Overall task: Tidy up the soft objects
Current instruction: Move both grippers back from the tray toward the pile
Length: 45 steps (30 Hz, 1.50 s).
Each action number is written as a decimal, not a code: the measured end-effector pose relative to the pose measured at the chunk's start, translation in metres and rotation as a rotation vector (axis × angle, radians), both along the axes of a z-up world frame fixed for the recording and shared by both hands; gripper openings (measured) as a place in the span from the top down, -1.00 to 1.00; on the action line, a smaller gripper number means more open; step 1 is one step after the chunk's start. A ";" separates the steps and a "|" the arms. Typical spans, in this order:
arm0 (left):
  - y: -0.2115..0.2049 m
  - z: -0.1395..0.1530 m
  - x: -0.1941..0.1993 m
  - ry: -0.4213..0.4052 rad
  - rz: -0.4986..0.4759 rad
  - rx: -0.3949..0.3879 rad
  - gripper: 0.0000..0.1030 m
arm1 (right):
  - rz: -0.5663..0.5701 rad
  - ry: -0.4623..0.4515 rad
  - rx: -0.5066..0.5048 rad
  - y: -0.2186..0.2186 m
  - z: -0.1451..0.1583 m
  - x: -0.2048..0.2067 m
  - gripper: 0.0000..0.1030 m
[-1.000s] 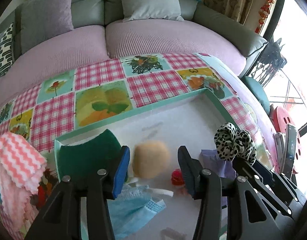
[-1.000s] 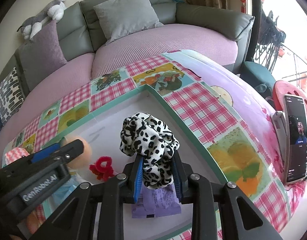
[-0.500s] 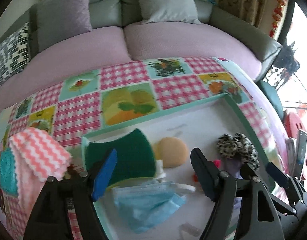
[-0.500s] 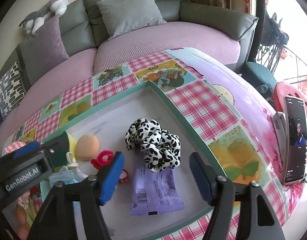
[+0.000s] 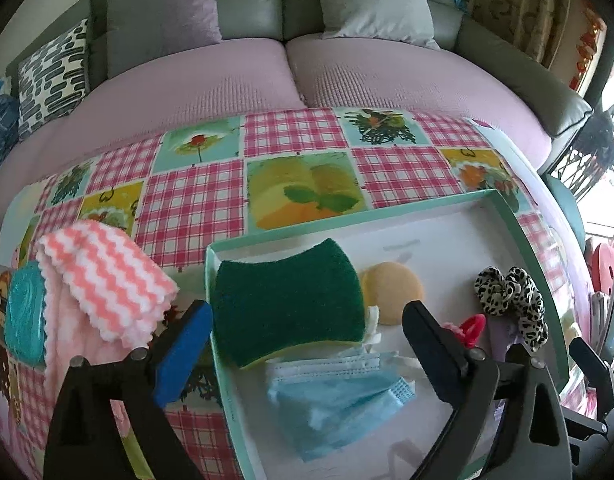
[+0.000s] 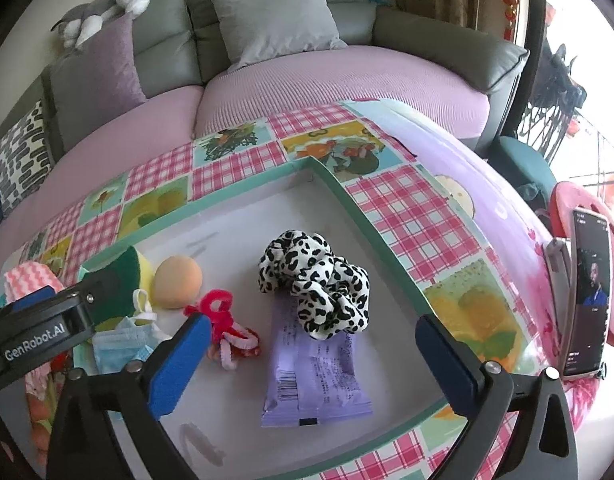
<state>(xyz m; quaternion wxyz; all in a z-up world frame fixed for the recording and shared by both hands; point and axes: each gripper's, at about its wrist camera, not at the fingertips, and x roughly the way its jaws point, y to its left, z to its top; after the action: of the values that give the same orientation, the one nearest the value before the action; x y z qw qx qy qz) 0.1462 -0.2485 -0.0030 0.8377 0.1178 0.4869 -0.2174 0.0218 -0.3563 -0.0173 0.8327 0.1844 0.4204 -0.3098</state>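
Note:
A white tray with a teal rim [image 5: 519, 232] [image 6: 371, 224] holds a green scouring sponge [image 5: 287, 300], a round orange puff [image 5: 395, 292] [image 6: 177, 280], a blue face mask [image 5: 339, 404], a red and pink fuzzy wire toy [image 6: 223, 320], and a leopard-print scrunchie [image 6: 315, 280] [image 5: 511, 300] resting on a purple packet [image 6: 315, 376]. My left gripper [image 5: 307, 332] hovers over the sponge and the tray's left rim, its jaws opening, pressing on nothing. Above the packet and scrunchie, my right gripper [image 6: 311, 340] has its jaws opening too, clear of both.
A pink and white zigzag cloth [image 5: 107, 276] and a teal pad [image 5: 25, 316] lie on the checked tablecloth [image 5: 187, 204], left of the tray. A phone on a stand [image 6: 587, 292] is at the right table edge. A sofa with cushions [image 6: 275, 12] runs behind.
The right jaws opened and let go of the scrunchie, which now lies on the purple packet. The left jaws widened and the left gripper shifted left toward the cloth.

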 end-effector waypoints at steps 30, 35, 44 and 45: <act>0.110 0.059 -0.004 -0.098 0.156 0.029 -0.87 | 0.148 -0.003 0.072 0.051 0.011 0.020 -1.00; 0.153 0.063 0.002 -0.104 0.255 0.022 -0.87 | 0.190 -0.010 0.075 0.068 0.013 0.029 -1.00; 0.223 0.056 0.005 -0.082 0.389 -0.004 -0.87 | 0.292 -0.020 0.099 0.109 0.012 0.050 -1.00; 0.230 0.053 0.005 -0.073 0.405 -0.003 -0.87 | 0.307 -0.023 0.104 0.115 0.012 0.053 -1.00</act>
<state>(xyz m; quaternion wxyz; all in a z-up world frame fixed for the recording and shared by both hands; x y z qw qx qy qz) 0.1513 -0.0187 0.0504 0.8816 0.0242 0.4696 -0.0408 0.0745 -0.2414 -0.0051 0.8643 0.1643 0.4495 -0.1548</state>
